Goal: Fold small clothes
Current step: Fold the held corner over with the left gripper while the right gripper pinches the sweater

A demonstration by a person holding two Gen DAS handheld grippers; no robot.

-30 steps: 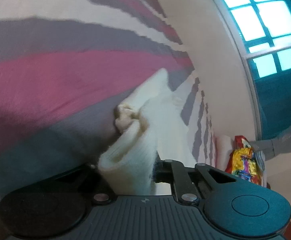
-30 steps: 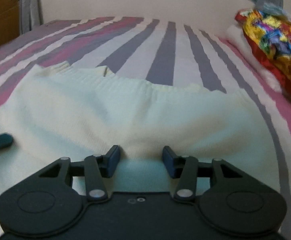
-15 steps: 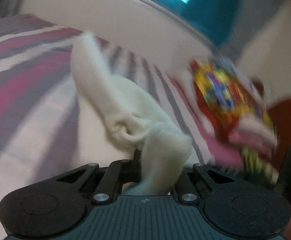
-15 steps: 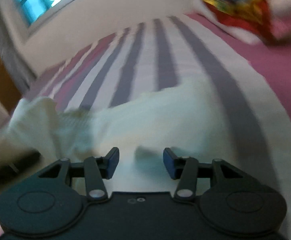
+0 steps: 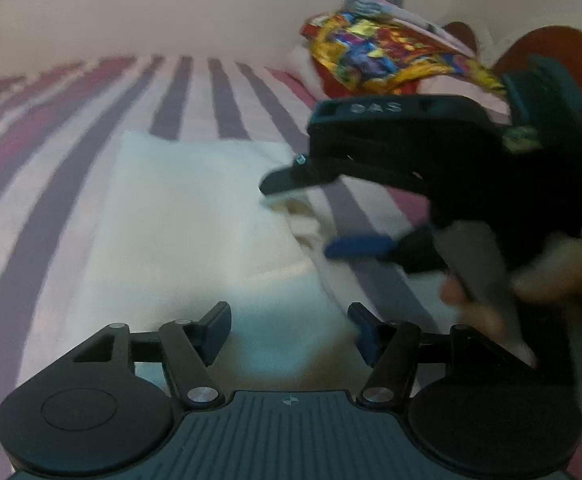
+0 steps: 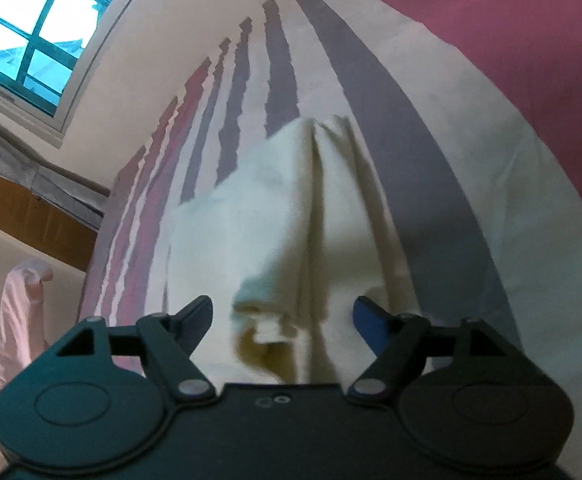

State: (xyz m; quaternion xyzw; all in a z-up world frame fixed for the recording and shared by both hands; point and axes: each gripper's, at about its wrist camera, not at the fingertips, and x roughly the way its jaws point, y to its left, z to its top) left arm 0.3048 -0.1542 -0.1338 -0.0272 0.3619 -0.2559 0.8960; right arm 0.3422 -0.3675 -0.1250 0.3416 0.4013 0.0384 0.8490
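Mid-frame on the striped bed, the cream garment lies folded over; left gripper and right gripper are both opening, gripping nothing. Further folds probably remain.

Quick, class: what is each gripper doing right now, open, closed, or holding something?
Left gripper: jaws opening, nothing pinched; the cream garment lies below.
Right gripper: jaws opening, pads clear of the garment's bunched edge between them.

A bed with a striped sheet in grey, white and pink lies ahead of the claws. A colourful printed cloth lies far ahead and to the right of the left claw. A window with teal frame is up-left of the right claw, and a pale pink cloth hangs at its left.
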